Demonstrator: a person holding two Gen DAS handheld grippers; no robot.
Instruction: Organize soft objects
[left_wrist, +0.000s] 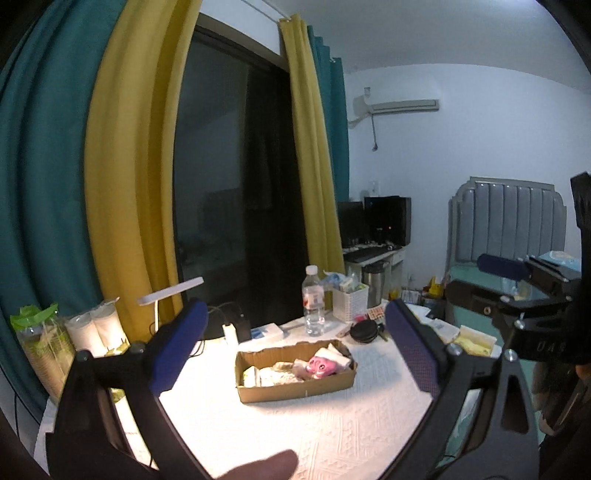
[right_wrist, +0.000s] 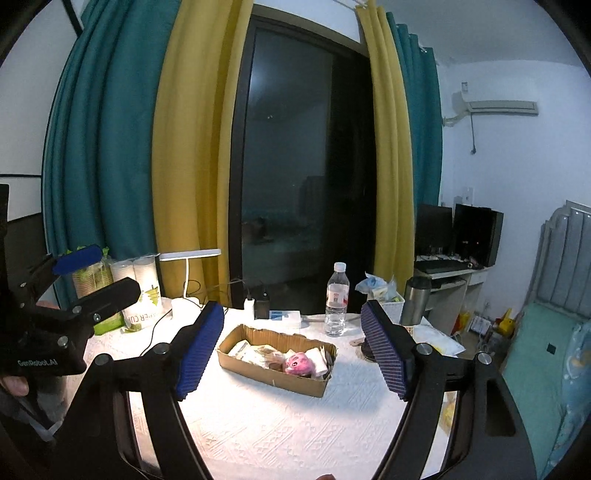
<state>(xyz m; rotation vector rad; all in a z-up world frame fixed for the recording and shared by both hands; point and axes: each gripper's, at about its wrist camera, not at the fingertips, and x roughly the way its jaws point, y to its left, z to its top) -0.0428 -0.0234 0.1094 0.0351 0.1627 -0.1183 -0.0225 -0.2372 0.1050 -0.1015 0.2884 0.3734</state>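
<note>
Nearest us, a fingertip (left_wrist: 266, 466) pokes in at the bottom edge of the left wrist view, below the left gripper (left_wrist: 295, 345). Its blue pads (left_wrist: 176, 354) stand wide apart with nothing between them, raised above the table (left_wrist: 295, 435), which wears a white patterned cloth. Our right gripper (right_wrist: 291, 349) is likewise spread, its jaws empty, hovering over the table's near edge. Each gripper shows up in the other's view: the right one at the right side, the left one at the left side, gripped by a hand (right_wrist: 14, 386).

Past both pairs of pads, near the table's middle, sits a shallow box (right_wrist: 275, 373) of cardboard. Inside it lie pale soft items and a pink toy (right_wrist: 299, 363) toward its right end.

Behind the box stands a bottle (right_wrist: 337, 304), with a white basket (left_wrist: 351, 302) to its right and a steel mug (right_wrist: 415, 301) further right. A white lamp (right_wrist: 190, 254) rises at the back left corner beside stacked cups (right_wrist: 142, 273). Yellow and teal curtains (right_wrist: 192, 147) frame a dark window (right_wrist: 303, 166).
</note>
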